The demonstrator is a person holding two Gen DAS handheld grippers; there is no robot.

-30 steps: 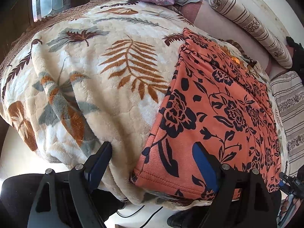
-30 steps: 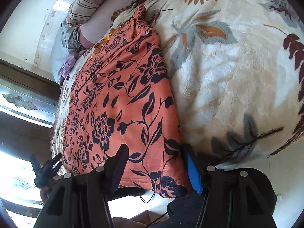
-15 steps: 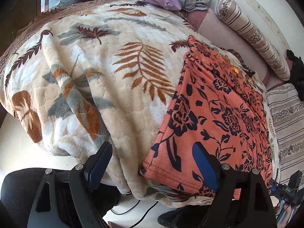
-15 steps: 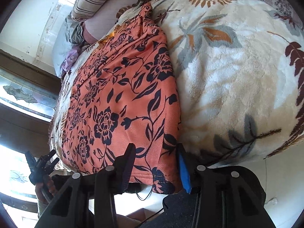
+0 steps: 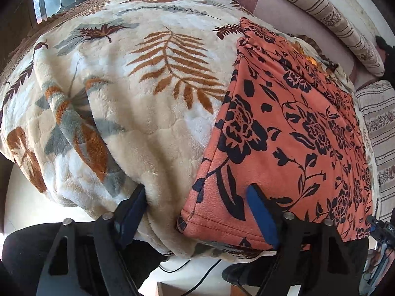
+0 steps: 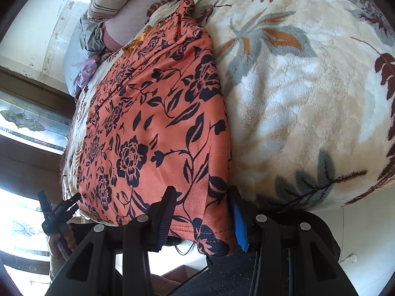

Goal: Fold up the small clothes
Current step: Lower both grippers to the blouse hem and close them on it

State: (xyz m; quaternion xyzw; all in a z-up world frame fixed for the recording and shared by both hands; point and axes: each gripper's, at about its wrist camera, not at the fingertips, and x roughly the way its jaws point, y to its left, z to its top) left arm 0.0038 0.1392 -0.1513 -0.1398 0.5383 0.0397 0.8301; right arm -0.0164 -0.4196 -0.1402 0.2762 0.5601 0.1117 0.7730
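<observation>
One fleece leaf-print blanket [image 5: 128,113] under orange floral garment [image 5: 284,148].

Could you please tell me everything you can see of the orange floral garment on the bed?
The orange garment is soft knit-looking fabric printed with black flowers and vines, with a stitched hem along its near edge. It lies spread fairly flat on the leaf-patterned blanket, its near edge hanging over the bed's side. The left gripper is open around one near corner; the right gripper is open around the other, not yet clamped.
</observation>
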